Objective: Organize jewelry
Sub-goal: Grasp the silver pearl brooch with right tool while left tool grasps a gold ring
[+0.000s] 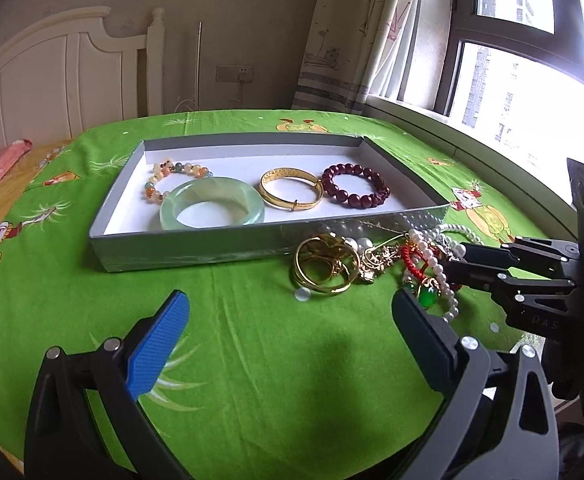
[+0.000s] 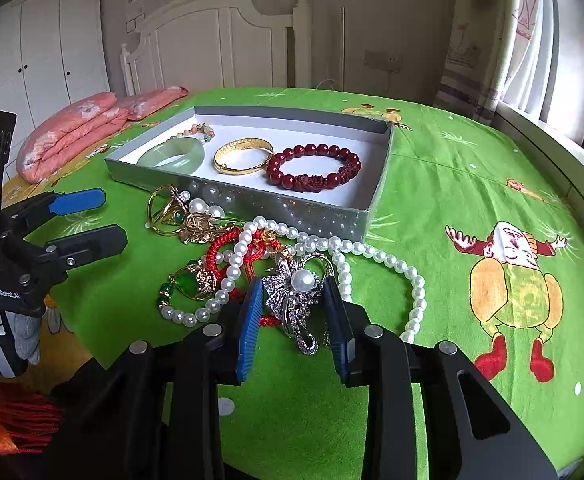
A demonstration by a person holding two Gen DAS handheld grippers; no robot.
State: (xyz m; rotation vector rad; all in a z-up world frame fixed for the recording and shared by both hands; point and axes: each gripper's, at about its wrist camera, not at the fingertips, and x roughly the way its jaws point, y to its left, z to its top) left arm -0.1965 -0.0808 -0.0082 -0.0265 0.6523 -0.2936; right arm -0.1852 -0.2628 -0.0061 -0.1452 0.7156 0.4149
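Right gripper fingers narrowly straddle the silver pearl brooch.
Left gripper, at nine o'clock, labelled "GenRobot.AI", fingers wide.

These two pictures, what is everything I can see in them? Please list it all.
Tray: one, grey with white floor, on the bedspread.
Jade bangle: one, pale green, in the tray.
Gold bangle: one, in the tray.
Red bead bracelet: one, dark red, in the tray.
Mixed bead bracelet: one, pastel, in the tray, partly behind the jade bangle.
Brooch: one, silver with a pearl, between the right gripper's fingers.
Pearl necklace: white, in the loose heap.
Gold rings: several, tangled, beside the tray.
Bedspread: green, cartoon print.
Left gripper: open, empty.
Right gripper: open around the brooch.
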